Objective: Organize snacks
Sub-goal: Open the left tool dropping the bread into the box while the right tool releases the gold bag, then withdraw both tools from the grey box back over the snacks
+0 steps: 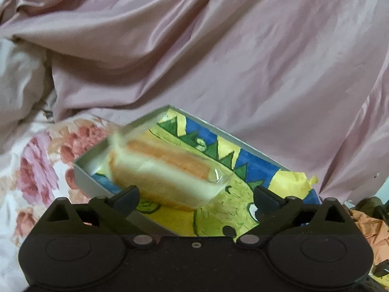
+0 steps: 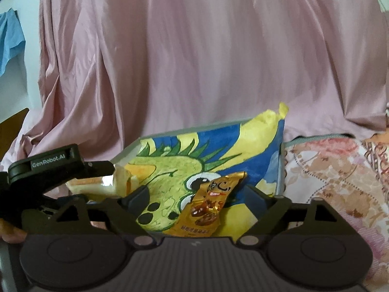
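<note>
A shallow grey box (image 1: 90,158) lined with a yellow, green and blue cartoon drawing lies on the bed. In the left wrist view a clear-wrapped sandwich cake (image 1: 160,172), white with an orange layer and blurred, hangs tilted over the box's left end. It sits just ahead of my left gripper (image 1: 196,194), whose jaws stand wide apart, clear of the wrapper. In the right wrist view a golden snack packet (image 2: 209,204) lies in the box (image 2: 170,133) between the spread jaws of my right gripper (image 2: 195,193), untouched by the pads. The cake (image 2: 97,187) shows there under a left gripper finger (image 2: 97,166).
Pink satin cloth (image 1: 218,48) rises in folds right behind the box. A floral bedsheet (image 1: 36,170) spreads to the left, and a floral cushion (image 2: 328,175) lies right of the box. Blue cloth (image 2: 9,41) hangs far left. Orange fabric (image 1: 372,228) sits at the right edge.
</note>
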`<state>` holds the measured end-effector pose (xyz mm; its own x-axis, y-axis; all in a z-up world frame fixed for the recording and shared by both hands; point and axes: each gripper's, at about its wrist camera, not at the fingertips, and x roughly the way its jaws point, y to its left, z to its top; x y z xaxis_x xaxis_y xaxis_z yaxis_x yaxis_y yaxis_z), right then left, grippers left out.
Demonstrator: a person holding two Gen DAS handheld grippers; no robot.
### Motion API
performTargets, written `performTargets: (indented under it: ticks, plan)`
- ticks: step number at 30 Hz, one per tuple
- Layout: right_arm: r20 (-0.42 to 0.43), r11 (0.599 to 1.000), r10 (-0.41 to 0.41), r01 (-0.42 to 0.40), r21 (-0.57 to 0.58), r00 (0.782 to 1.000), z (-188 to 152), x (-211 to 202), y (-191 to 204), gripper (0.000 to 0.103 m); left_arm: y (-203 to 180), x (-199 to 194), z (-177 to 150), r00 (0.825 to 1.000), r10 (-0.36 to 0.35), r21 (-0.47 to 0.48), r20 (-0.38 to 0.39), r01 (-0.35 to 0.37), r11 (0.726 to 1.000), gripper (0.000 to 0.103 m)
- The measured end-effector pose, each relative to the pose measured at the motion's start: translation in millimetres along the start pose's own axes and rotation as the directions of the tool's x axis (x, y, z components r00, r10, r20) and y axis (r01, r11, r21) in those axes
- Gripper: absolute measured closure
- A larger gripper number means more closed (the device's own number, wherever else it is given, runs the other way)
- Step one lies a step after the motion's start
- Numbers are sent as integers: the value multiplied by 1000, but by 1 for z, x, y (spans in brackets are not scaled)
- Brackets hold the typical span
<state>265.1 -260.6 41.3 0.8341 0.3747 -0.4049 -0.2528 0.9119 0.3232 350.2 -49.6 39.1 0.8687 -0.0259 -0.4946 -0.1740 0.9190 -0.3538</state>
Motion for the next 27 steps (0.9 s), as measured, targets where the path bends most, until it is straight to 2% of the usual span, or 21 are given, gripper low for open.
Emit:
performTargets:
  ticks: [4, 10, 19, 22, 27]
  plan:
    - [17, 1000, 5, -5, 11, 1000, 0, -3, 1, 9, 4, -8, 1, 1000, -4, -5, 4, 4, 1000, 1]
    - [68, 1000, -7, 6, 16, 998, -6, -16, 5, 2, 9, -33, -5, 999, -8, 4, 50, 8, 1000, 1]
    - [153, 998, -42, 47, -29, 987, -21, -60, 25, 0, 12, -91, -26, 994, -14, 99, 111, 3, 995, 1]
    - [151, 997, -58, 64, -37, 987, -27, -75, 33, 0, 14, -109, -35, 993, -17, 136, 120, 0, 991, 1]
    - [86, 997, -72, 74, -21, 994, -44, -98, 43, 0, 22, -138, -54, 991, -14, 185, 130, -10, 983, 1]
